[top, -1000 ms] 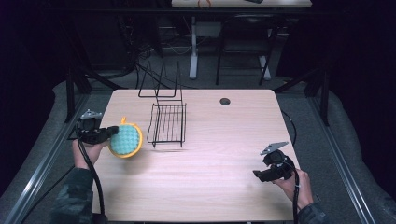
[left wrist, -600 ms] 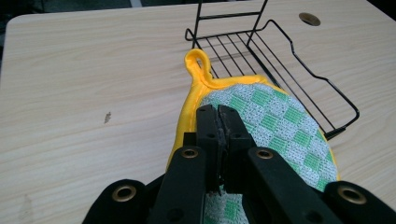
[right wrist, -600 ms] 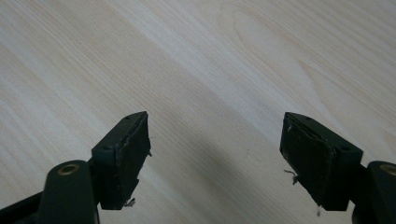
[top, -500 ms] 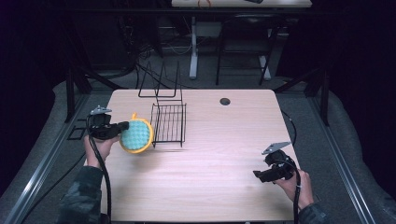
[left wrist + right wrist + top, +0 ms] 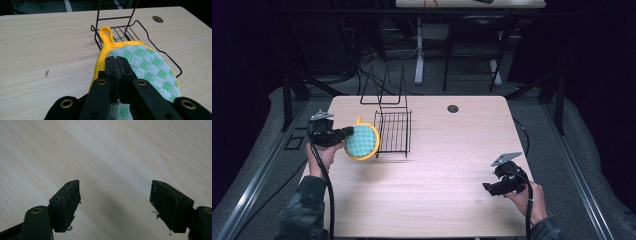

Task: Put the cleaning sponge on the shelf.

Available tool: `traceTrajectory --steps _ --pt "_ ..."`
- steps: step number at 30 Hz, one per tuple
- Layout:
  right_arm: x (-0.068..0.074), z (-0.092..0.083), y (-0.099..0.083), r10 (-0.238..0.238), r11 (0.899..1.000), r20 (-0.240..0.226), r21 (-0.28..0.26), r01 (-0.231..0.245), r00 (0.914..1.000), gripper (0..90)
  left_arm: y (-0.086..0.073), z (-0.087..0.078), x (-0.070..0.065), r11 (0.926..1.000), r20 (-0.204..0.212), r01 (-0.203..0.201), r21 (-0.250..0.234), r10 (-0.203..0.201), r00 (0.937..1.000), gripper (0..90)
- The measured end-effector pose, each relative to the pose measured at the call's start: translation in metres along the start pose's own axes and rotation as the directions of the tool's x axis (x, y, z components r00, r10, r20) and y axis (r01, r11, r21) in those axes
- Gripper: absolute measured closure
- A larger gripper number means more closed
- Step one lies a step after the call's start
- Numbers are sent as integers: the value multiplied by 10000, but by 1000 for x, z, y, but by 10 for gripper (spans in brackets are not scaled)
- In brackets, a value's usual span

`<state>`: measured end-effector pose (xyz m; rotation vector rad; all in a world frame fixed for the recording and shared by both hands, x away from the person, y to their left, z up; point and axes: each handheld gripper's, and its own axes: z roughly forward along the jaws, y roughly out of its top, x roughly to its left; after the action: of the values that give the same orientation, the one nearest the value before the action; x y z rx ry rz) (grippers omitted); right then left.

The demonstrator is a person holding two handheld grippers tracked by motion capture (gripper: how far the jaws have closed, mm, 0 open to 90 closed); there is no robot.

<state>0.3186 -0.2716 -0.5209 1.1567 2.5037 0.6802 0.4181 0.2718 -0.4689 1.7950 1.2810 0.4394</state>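
A round potholder (image 5: 363, 142), green-and-white checked with a yellow rim and hanging loop, hangs just above the table beside the left side of a black wire rack (image 5: 394, 131). My left gripper (image 5: 348, 132) is shut on its edge. In the left gripper view the jaws (image 5: 116, 60) pinch the potholder (image 5: 150, 66), whose loop points at the rack (image 5: 160, 51). My right gripper (image 5: 486, 187) hovers low at the front right of the table. In the right gripper view it (image 5: 115, 192) stands open; its jaws have just been opening, with nothing but bare wood between them.
The wooden table (image 5: 452, 150) has a round cable hole (image 5: 453, 108) near its far edge. The rack's tall wire back rises at the table's far left. Dark floor, rails and desk legs surround the table.
My left gripper has carried the potholder to the right, up to the rack's left side. The right hand has stayed where it was.
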Motion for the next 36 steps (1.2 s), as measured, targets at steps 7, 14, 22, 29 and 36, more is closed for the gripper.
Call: traceTrajectory --steps 7,14,22,29,36 --pt "0 0 1 -17 10000 22 57 17 10000 241 3 8 -6 9998 67 -53 -177 54 10000 887" --pt "0 0 1 11 10000 30 59 -11 10000 243 6 20 -12 9996 90 -90 -257 93 9999 887" --pt "0 0 0 -35 10000 53 17 35 10000 250 11 32 -20 9989 238 -102 -453 113 9997 887" --pt "0 0 0 -28 10000 65 48 28 10000 250 14 41 -22 9990 300 -3 -452 16 9995 887" --pt "-1 -1 -1 93 10000 153 -2 -93 9998 225 15 49 -26 9981 250 -68 -606 83 9997 886"
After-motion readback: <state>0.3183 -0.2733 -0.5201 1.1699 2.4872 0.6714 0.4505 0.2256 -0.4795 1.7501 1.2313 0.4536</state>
